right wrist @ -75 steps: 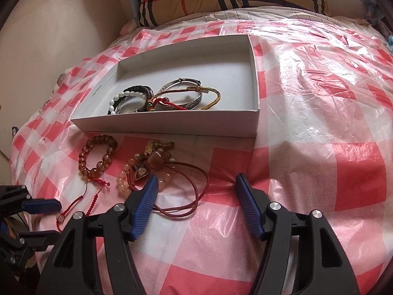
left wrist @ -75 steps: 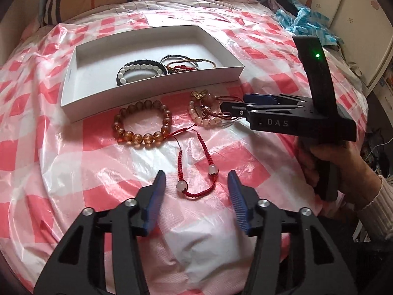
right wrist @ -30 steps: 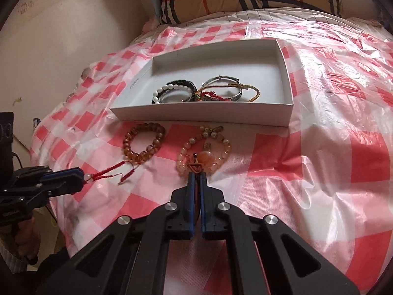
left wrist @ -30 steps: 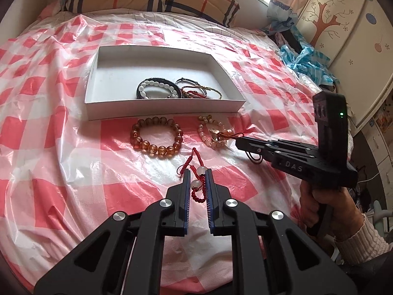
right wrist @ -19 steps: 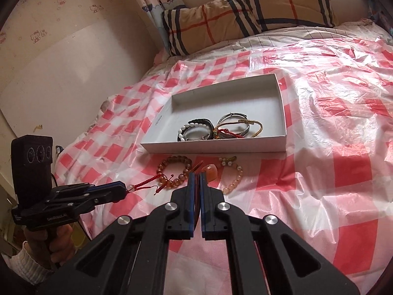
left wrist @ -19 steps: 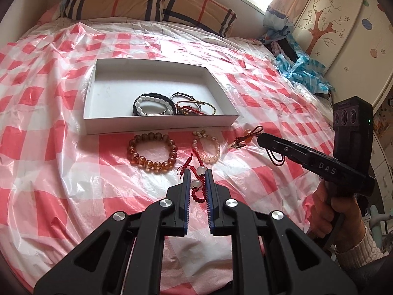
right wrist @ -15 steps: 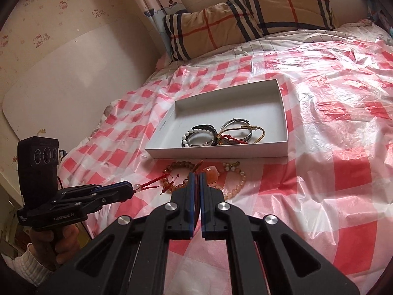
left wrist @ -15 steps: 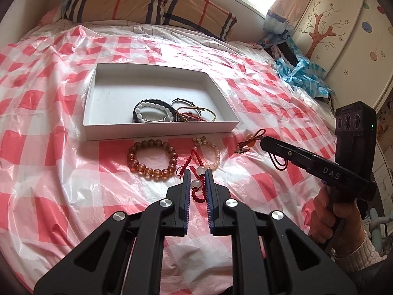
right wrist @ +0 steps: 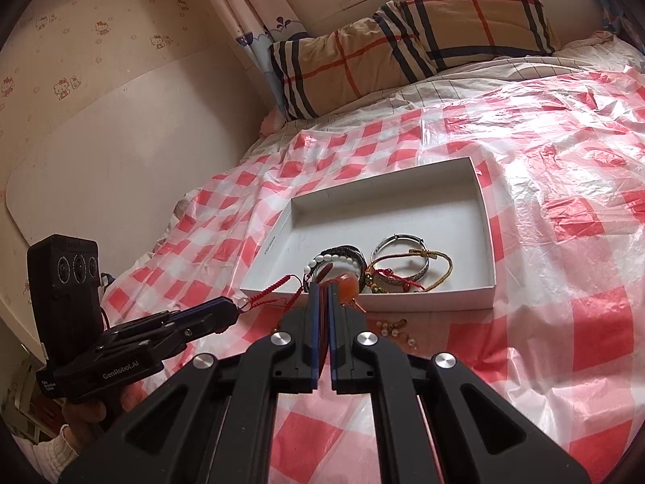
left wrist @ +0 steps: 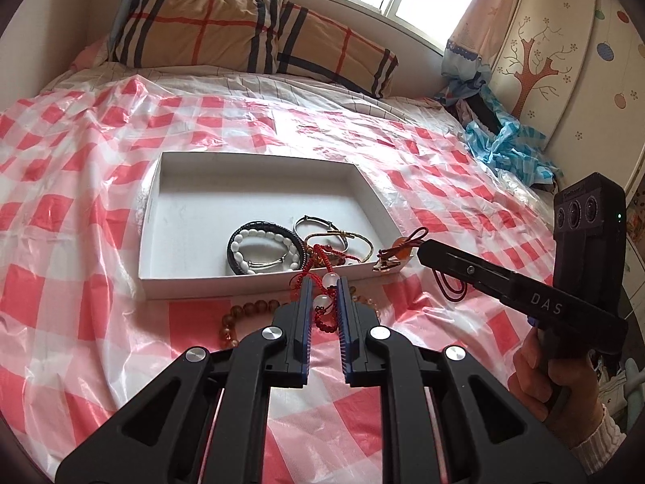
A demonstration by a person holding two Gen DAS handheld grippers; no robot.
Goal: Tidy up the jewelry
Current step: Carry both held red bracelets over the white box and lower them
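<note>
- Left gripper [left wrist: 322, 296]: fingers closed on the red cord bracelet [left wrist: 324, 282], lifted off the bed since 2.5 s ago.
- Right gripper [right wrist: 321, 294]: fingers clamped on the amber pendant cord [right wrist: 346, 284], likewise raised.
- Both pieces are carried just short of the white box [left wrist: 250, 282]; release inside it is judged next.

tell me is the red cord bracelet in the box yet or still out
Out. The red cord bracelet is pinched in the left hand-held gripper, lifted near the white box front wall, not inside it.

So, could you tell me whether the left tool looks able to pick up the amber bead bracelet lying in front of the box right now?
Probably not yet: the left tool is shut on the red cord bracelet, so the amber bead bracelet must wait.
</note>
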